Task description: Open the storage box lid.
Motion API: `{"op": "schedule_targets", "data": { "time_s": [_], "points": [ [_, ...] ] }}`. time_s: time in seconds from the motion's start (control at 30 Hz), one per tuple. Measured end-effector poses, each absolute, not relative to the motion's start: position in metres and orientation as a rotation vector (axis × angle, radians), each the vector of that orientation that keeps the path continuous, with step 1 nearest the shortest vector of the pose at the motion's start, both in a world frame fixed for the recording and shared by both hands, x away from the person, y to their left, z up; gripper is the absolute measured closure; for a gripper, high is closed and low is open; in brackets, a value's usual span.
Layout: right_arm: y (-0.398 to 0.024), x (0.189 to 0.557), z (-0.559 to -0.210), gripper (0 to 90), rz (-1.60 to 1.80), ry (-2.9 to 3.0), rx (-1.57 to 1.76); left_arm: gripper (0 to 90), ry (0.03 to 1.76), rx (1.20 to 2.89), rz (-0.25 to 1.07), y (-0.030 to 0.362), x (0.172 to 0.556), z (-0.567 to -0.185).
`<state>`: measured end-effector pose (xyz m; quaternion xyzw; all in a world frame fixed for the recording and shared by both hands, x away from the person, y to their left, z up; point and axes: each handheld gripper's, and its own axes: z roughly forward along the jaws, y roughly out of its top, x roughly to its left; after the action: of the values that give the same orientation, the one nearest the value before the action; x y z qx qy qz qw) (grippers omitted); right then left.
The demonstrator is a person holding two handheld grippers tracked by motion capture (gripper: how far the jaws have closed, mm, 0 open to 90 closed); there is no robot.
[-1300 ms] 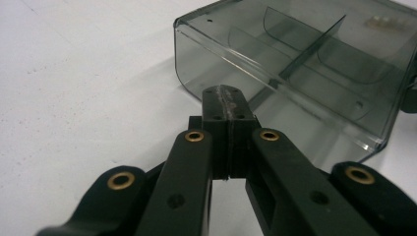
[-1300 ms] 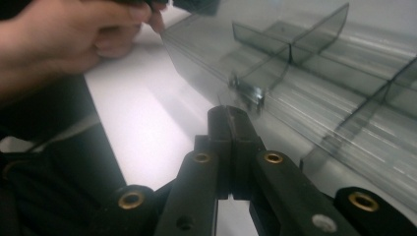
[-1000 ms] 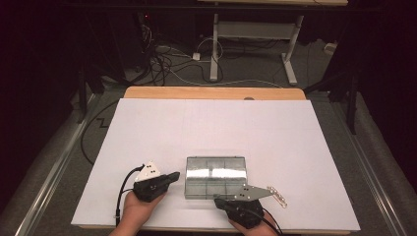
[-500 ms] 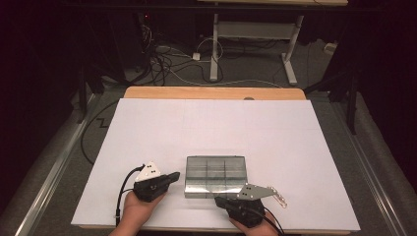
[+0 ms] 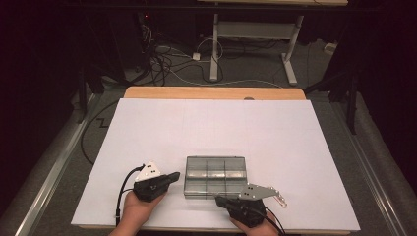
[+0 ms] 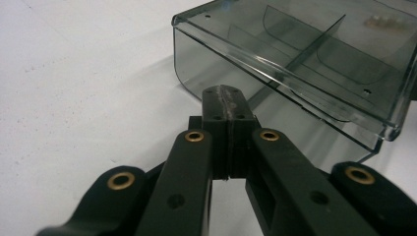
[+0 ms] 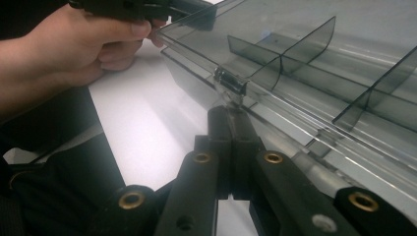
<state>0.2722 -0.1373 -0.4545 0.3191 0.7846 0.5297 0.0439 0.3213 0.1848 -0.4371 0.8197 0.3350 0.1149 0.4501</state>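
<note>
A smoky grey, see-through plastic compartment box (image 5: 215,176) lies flat on the white tabletop (image 5: 211,128), in the lower middle of the high view, close to the near edge. Thin dividers split its inside into a grid of small cells, and its lid is down. In the left gripper view the box (image 6: 314,64) fills the upper right of the frame, its rounded corner and the lid's lip facing the camera. In the right gripper view the box (image 7: 314,78) runs across the upper right, with a small latch (image 7: 229,82) on its front edge at the centre of the frame.

The left gripper (image 5: 173,176), black with a grey three-cornered plate on top, sits just left of the box in the high view, its tip pointing at the box's left side. In its own view the jaws are pressed together with nothing between them, and the tip (image 6: 227,96) stands just short of the box wall; whether it touches I cannot tell.

The right gripper (image 5: 220,199) lies at the lower right of the box in the high view, its tip at the front edge. In its own view the jaws are closed on each other, empty, and the tip (image 7: 229,114) stands right under the latch.

In the upper left of the right gripper view, the person's left hand (image 7: 69,46) holds the other gripper against the far end of the box.
</note>
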Motion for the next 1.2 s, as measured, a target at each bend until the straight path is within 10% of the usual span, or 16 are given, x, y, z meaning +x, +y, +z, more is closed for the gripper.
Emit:
{"op": "schedule_targets", "data": {
  "time_s": [1.2],
  "points": [
    [-0.138, 0.275, -0.430, 90.0, 1.650, 2.315, 0.877, 87.7, 0.719, 1.978, 0.148, 0.167, 0.306, -0.422]
  ]
}}
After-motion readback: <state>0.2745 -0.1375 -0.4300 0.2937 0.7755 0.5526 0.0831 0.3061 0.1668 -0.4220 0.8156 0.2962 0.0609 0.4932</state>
